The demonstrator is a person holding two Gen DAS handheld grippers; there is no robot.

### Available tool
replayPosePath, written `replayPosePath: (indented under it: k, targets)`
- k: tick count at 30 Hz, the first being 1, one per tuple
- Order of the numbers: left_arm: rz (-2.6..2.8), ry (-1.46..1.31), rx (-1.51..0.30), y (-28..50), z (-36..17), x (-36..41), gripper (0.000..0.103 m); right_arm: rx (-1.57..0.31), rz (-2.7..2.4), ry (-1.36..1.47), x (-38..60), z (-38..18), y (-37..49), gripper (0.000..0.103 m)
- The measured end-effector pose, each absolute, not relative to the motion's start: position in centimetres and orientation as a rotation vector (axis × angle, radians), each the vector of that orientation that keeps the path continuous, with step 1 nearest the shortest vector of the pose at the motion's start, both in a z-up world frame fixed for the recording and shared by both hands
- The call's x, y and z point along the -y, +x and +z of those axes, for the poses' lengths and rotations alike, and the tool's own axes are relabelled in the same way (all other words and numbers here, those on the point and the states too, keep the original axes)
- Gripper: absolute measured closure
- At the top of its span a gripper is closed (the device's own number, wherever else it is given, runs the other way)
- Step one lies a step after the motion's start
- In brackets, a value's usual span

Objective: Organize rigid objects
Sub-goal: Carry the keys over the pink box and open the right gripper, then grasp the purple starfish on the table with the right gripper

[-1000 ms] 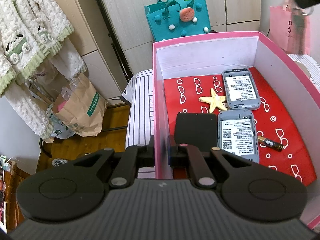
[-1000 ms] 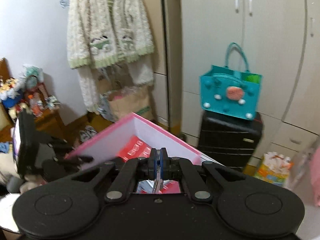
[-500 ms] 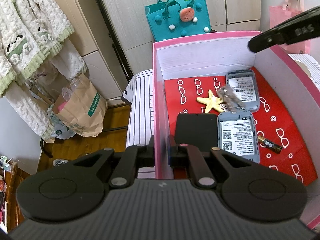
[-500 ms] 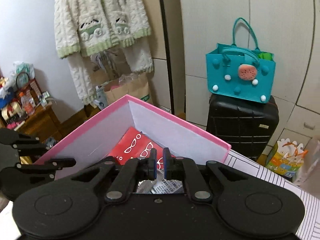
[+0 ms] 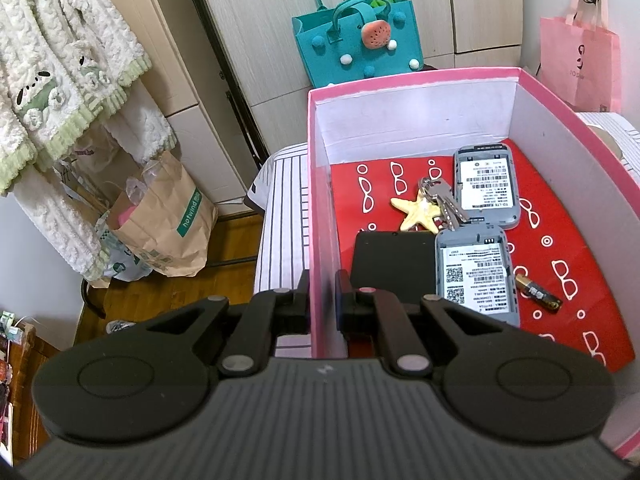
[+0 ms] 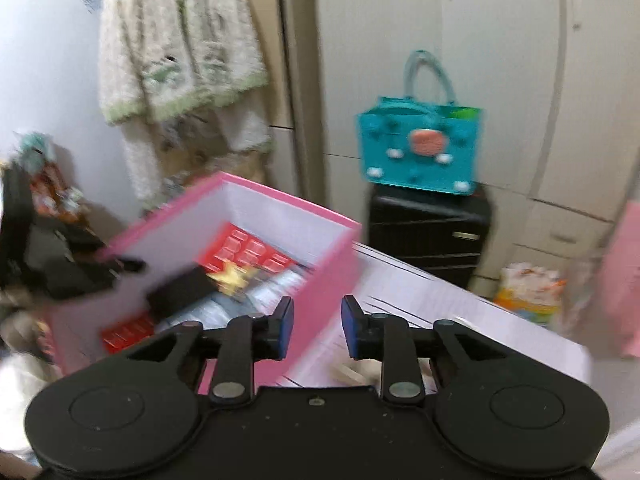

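Lying on the red patterned floor of the pink box (image 5: 320, 216), a bunch of keys (image 5: 442, 199) rests between a yellow starfish (image 5: 417, 212) and the farther of two grey pocket routers (image 5: 486, 184), with the nearer router (image 5: 475, 275), a black case (image 5: 390, 258) and a small battery (image 5: 538, 293) closer in. The left gripper (image 5: 322, 290) has its jaws pinching the box's left wall. The right gripper (image 6: 317, 322), jaws spread and holding nothing, hangs beside the box over what seems, through blur, a striped surface (image 6: 460, 312).
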State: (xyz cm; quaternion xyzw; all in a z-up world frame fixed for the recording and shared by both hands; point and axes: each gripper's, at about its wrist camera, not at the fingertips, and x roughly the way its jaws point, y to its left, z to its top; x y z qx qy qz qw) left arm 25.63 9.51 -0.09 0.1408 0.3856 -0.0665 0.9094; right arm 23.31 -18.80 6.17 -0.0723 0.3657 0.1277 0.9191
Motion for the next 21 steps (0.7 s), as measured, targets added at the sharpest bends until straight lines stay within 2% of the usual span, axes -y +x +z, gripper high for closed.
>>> replayPosePath:
  k: [8, 16, 21]
  targets:
    - [-0.139, 0.276, -0.796, 25.7, 0.0, -9.5, 0.095, -0.874, 0.206, -0.044, 22.9, 0.4, 19.0, 0.065]
    - [-0.134, 0.280, -0.795, 25.7, 0.0, -9.5, 0.095, -0.937, 0.205, 0.048, 22.5, -4.8, 17.6, 0.060]
    - [-0.135, 0.276, -0.793, 25.7, 0.0, -9.4, 0.095, -0.912, 0.191, -0.042, 20.9, -5.5, 18.2, 0.046]
